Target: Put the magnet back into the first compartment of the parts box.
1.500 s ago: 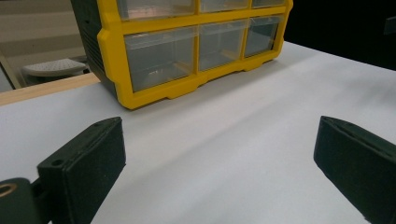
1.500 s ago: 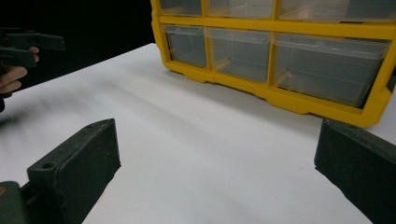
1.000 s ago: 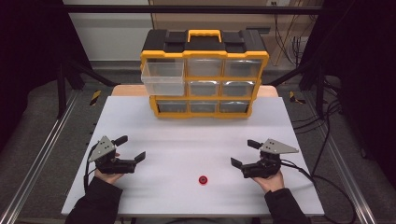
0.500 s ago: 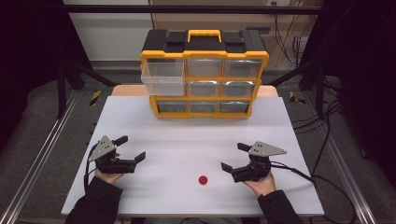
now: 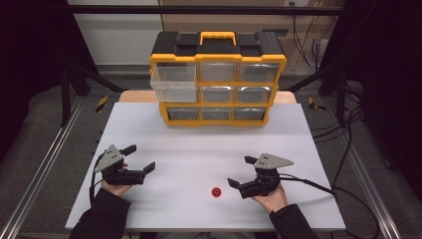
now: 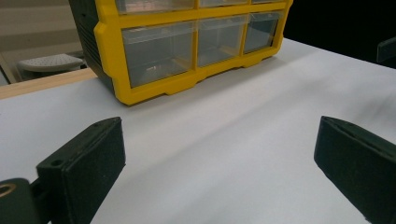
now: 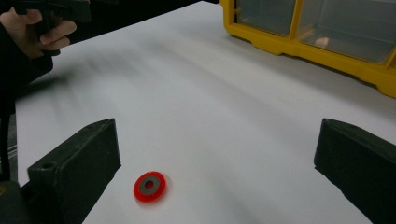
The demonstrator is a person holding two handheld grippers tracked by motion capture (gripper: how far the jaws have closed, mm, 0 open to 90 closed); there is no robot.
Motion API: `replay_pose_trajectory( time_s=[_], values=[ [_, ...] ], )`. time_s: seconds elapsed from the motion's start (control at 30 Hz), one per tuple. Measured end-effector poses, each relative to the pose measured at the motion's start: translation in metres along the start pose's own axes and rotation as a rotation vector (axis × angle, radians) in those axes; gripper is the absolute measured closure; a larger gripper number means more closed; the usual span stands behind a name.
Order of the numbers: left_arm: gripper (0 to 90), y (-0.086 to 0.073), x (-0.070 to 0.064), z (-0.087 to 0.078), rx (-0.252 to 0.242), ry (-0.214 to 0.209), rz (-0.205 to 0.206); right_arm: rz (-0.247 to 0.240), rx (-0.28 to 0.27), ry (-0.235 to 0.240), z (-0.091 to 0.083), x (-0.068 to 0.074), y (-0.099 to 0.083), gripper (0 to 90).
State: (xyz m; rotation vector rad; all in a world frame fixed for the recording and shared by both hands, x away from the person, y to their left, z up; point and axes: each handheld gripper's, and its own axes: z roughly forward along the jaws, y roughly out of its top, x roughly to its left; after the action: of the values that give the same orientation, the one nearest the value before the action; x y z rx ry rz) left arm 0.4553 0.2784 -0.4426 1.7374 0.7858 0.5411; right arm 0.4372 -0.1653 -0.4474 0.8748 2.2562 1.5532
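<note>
Item: small red disc with grey centre (image 5: 216,191), flat on the white bench (image 5: 209,149), near edge, well in front of the yellow-and-black plastic drawer cabinet (image 5: 217,79).
Right tongs (image 5: 238,172): jaws wide, just right of disc, holding nothing.
Left tongs (image 5: 139,158): jaws wide, empty, well left of disc.
Cabinet: far edge; top-left clear drawer (image 5: 174,83) pulled out.

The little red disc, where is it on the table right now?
In the high view the red disc lies flat on the white table near its front edge, just left of the open right gripper, far from the yellow drawer cabinet.
</note>
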Motion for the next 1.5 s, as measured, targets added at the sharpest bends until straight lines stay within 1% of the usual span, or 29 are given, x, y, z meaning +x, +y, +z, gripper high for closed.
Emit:
replay_pose_trajectory(
  time_s=[0.07, 0.3, 0.4, 0.43, 0.53, 0.57, 0.6, 0.67, 0.83, 0.93, 1.0, 1.1, 1.5],
  values=[
    [1.6, 0.000, 0.000, 0.000, 0.002, -0.001, 0.001, 0.006, 0.001, 0.008, 0.001, 0.001, -0.001, 0.7],
    [1.5, 0.000, 0.000, 0.001, 0.005, -0.001, 0.003, 0.005, 0.016, 0.011, 0.004, 0.002, -0.001, 0.8],
    [1.5, 0.000, 0.000, 0.001, 0.006, 0.000, 0.003, -0.013, 0.039, -0.001, 0.007, 0.005, -0.001, 0.8],
    [1.5, 0.000, 0.000, 0.001, 0.006, 0.000, 0.002, -0.020, 0.046, 0.000, 0.009, 0.006, -0.001, 0.8],
    [1.5, 0.000, 0.000, 0.001, 0.006, 0.000, 0.003, -0.018, 0.057, 0.007, 0.012, 0.008, 0.000, 0.8],
    [1.5, 0.000, 0.000, 0.001, 0.006, 0.001, 0.003, -0.026, 0.065, 0.005, 0.013, 0.010, 0.000, 0.9],
    [1.5, 0.000, 0.000, 0.001, 0.006, 0.000, 0.002, -0.031, 0.065, 0.006, 0.014, 0.010, 0.000, 1.1],
    [1.5, 0.000, 0.000, 0.001, 0.007, 0.001, 0.003, -0.023, 0.065, 0.016, 0.016, 0.011, -0.001, 1.1],
    [1.5, 0.000, 0.000, 0.001, 0.008, 0.002, 0.003, -0.031, 0.076, 0.015, 0.018, 0.011, -0.001, 1.3],
    [1.5, 0.000, 0.000, 0.001, 0.007, 0.002, 0.004, -0.053, 0.090, 0.010, 0.020, 0.014, 0.000, 1.3],
    [1.6, 0.000, 0.000, 0.001, 0.007, 0.002, 0.004, -0.063, 0.095, 0.015, 0.023, 0.016, 0.000, 1.3],
    [1.5, -0.001, 0.000, 0.001, 0.007, 0.001, 0.002, -0.070, 0.108, 0.020, 0.027, 0.019, -0.001, 1.5],
    [1.5, -0.001, -0.001, 0.002, 0.010, 0.000, 0.003, -0.069, 0.123, 0.034, 0.031, 0.020, -0.004, 2.2]
  ],
)
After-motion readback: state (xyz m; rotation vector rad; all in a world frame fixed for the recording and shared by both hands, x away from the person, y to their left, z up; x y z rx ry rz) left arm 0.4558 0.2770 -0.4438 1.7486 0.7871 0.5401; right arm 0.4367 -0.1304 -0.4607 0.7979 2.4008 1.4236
